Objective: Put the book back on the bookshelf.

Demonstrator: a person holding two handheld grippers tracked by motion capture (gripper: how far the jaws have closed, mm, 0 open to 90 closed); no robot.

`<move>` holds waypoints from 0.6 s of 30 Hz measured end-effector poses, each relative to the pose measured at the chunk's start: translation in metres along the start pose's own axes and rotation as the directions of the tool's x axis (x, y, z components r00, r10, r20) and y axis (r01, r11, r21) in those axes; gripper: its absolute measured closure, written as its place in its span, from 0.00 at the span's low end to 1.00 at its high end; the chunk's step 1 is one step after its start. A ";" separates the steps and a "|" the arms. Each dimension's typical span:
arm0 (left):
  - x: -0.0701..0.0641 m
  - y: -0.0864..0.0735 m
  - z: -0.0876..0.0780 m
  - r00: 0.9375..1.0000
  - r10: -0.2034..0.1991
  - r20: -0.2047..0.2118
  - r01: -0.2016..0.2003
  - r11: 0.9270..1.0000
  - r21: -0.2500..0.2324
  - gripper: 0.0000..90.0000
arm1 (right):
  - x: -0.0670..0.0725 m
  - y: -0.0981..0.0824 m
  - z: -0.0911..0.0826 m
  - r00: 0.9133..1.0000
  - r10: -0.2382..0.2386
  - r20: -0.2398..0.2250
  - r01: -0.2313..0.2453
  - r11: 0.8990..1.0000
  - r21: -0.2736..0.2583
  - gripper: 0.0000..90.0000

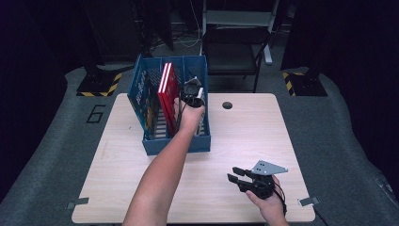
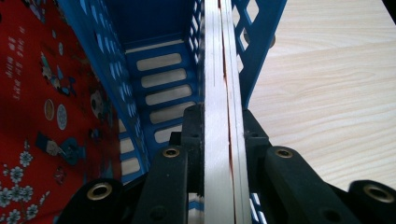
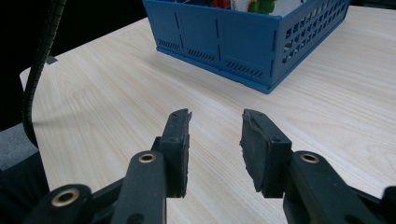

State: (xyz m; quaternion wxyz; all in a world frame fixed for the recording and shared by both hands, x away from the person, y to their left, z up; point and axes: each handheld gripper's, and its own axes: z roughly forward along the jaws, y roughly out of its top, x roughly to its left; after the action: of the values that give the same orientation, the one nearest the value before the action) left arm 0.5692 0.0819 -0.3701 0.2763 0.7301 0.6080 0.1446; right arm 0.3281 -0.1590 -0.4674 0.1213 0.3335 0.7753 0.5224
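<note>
Left gripper (image 2: pixel 219 135) clamped on a thin book (image 2: pixel 222 93) inside the blue crate (image 1: pixel 176 143)

The book stands on edge in the crate's right-hand compartment — just beside a red book (image 1: pixel 167 92); the right gripper (image 3: pixel 215 140) rests on the table (image 1: pixel 244 132), jaws apart and empty — well clear of the crate.

Number 6 (image 1: pixel 95 114) on grey floor (image 1: pixel 56 132)

Left tongs (image 1: pixel 192 90) clamped, right tongs (image 1: pixel 237 174) parted, resting low
</note>
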 end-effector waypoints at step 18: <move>0.002 -0.005 0.013 1.000 -0.011 -0.001 0.011 1.000 0.017 0.85 | 0.000 0.000 0.002 1.000 -0.011 -0.014 0.011 1.000 0.009 0.68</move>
State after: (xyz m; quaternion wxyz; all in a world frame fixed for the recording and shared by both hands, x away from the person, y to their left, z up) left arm 0.5726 0.0811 -0.3840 0.2705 0.7290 0.6135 0.1381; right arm 0.3288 -0.1573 -0.4685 0.1175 0.3262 0.7804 0.5204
